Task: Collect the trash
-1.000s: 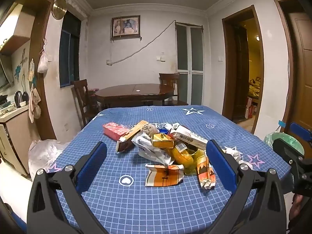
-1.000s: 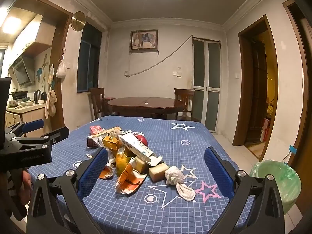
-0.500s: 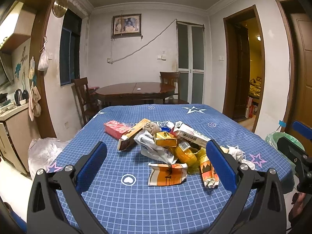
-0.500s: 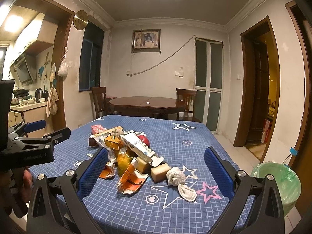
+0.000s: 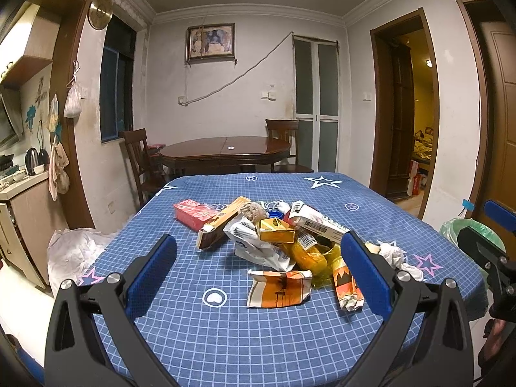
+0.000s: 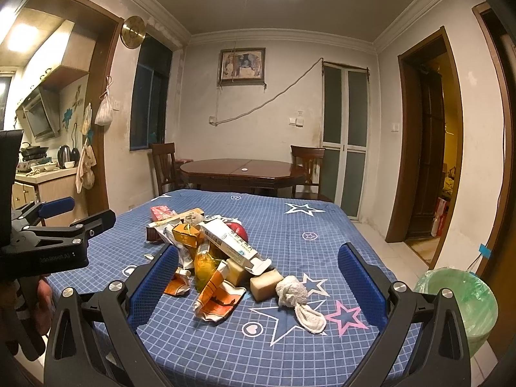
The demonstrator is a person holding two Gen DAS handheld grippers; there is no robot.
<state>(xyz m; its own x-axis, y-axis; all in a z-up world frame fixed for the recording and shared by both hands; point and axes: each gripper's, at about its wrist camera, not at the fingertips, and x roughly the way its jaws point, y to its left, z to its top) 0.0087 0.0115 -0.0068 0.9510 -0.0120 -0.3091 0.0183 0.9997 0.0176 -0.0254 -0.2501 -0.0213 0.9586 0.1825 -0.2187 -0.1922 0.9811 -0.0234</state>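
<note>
A heap of trash lies on the blue checked tablecloth (image 5: 225, 332): a red packet (image 5: 192, 213), a long brown box (image 5: 219, 225), a gold carton (image 5: 276, 230), a white toothpaste box (image 6: 230, 242), an orange wrapper (image 5: 279, 288), a yellow bag (image 6: 204, 266) and a white crumpled cloth (image 6: 295, 295). My left gripper (image 5: 256, 269) hovers open, short of the heap. My right gripper (image 6: 258, 285) is open too, over the table's near right part, holding nothing. A bin with a green liner (image 6: 458, 303) stands off the table's right edge.
Behind the blue table stand a dark wooden dining table (image 5: 225, 151) and two chairs (image 5: 135, 154). A kitchen counter (image 5: 19, 200) and a white bag on the floor (image 5: 74, 251) are at the left. Doorways open on the right wall.
Both grippers have drifted slightly; the heap sits a little lower and nearer in both views. Nothing on the table has moved, and both grippers stay open.
</note>
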